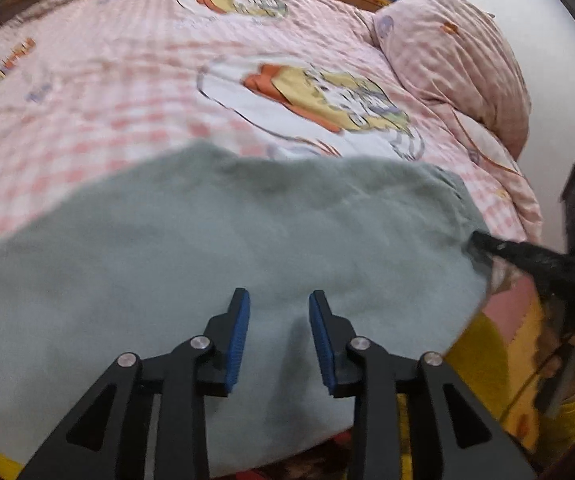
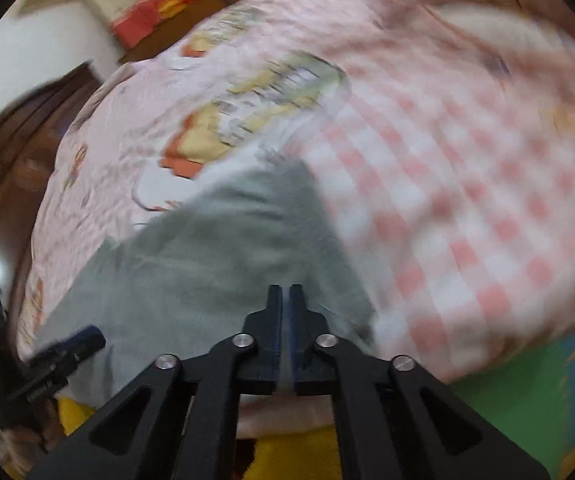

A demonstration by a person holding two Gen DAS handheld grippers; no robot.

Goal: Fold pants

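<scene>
Progress of the fold, seen from both wrist cameras. The pants (image 1: 247, 232), grey-green and soft, lie on the bed (image 1: 87, 112) at its near edge, on the pink checked cover, well short of the pillow (image 1: 451, 60). My left gripper (image 1: 279, 336) hovers over the middle of the pants with its blue-padded fingers (image 1: 239, 340) released and nothing between them. My right gripper (image 2: 286, 332) has its fingers clenched; a pale sliver shows between them, which I take to be a pinched edge of the pants at their right side, though blur leaves this uncertain. The cloth appears as one broad panel with a narrower far end, so I judge a first lengthwise fold may be done; layers cannot be counted. The crosswise folds seem to remain.
</scene>
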